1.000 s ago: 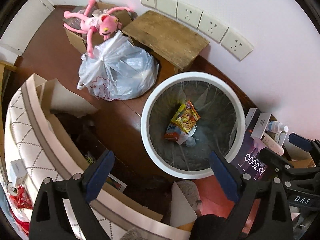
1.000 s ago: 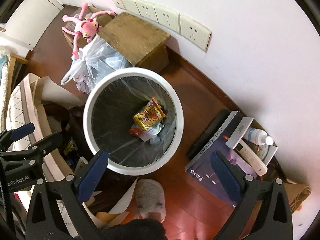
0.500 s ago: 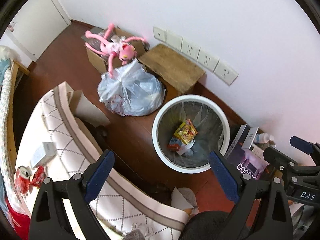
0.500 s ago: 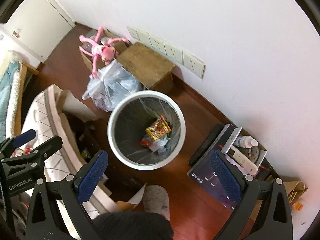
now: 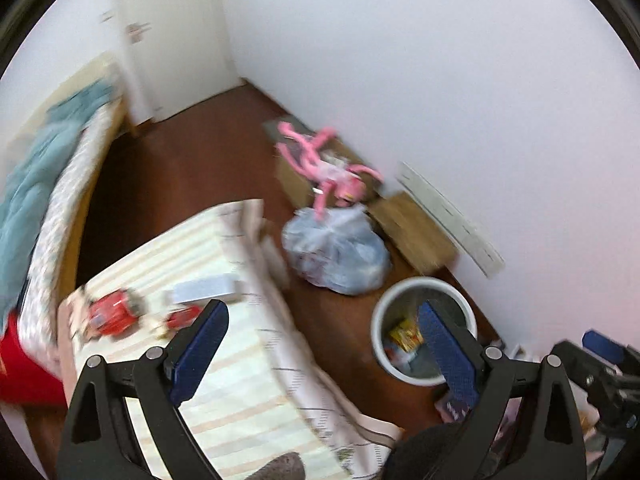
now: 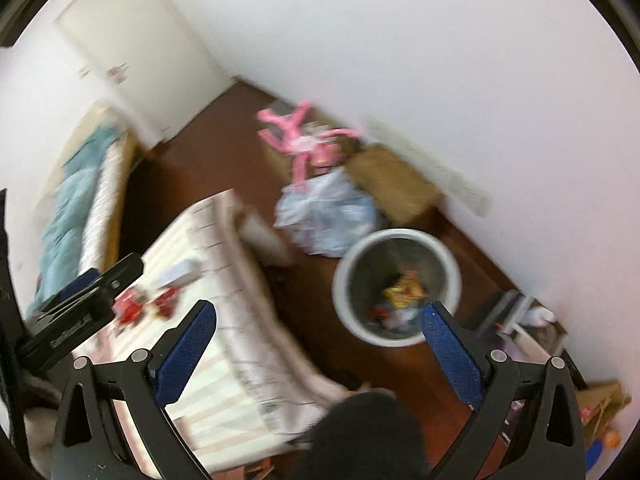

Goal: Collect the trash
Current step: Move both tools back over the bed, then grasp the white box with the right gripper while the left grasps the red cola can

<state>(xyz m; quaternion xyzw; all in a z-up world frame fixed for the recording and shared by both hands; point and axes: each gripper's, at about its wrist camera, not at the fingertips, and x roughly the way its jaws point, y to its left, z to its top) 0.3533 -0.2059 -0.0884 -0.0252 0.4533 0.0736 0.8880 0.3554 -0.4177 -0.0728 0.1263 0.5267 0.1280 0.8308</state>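
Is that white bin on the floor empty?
No. The white bin holds some wrappers, one yellow, on its bottom.

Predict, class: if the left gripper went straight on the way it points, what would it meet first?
Probably the striped tabletop's edge or the floor beside the bin; the blurred left gripper view leaves depth unclear.

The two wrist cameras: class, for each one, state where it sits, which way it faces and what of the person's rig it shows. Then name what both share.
Left wrist: on the left gripper, facing down over table and floor; open blue fingers show, right gripper at the edge.
Right wrist: on the right gripper, same outlook; open fingers, left gripper at left.
Shared: white bin, tied bag, pink toy, red trash.
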